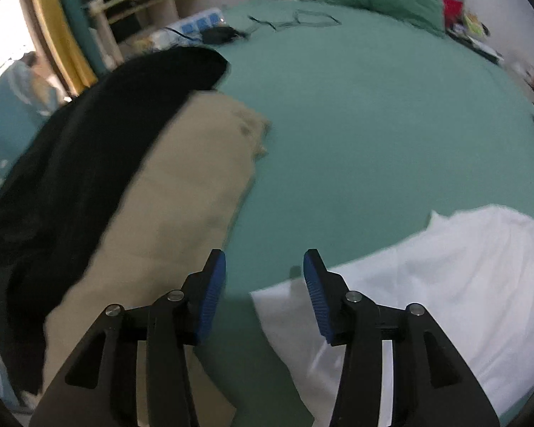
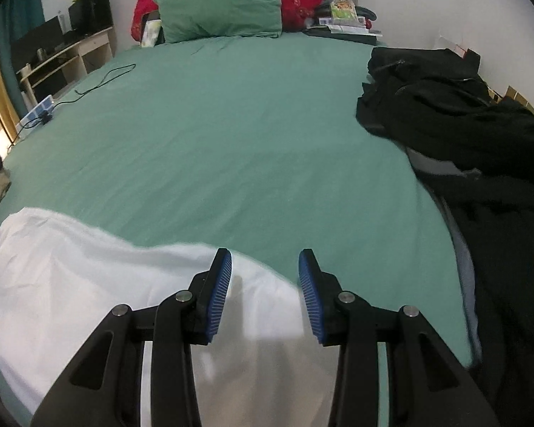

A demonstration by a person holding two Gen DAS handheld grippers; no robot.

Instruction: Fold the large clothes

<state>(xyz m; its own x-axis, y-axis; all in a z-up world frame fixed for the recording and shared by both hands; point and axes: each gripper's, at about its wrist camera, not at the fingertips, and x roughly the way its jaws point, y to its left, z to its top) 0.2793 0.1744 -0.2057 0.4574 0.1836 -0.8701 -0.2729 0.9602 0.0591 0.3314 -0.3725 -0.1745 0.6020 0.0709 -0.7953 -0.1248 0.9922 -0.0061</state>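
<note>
Two black grippers with blue ribbed pads hang above a wide green bedsheet [image 2: 231, 135], both spread apart and holding nothing. The left gripper [image 1: 264, 277] sits over bare sheet between a folded beige garment [image 1: 181, 206] and a crumpled white cloth [image 1: 445, 277]. The right gripper [image 2: 265, 277] hovers over that white cloth's far edge [image 2: 89, 284].

Likely risks: a pinch could catch the sheet along with the white fabric, dragging both. A heap of black clothing [image 2: 480, 149] lies near on the right and a black garment [image 1: 71, 163] overlaps the beige one, so a wide sweep may snag either.
</note>
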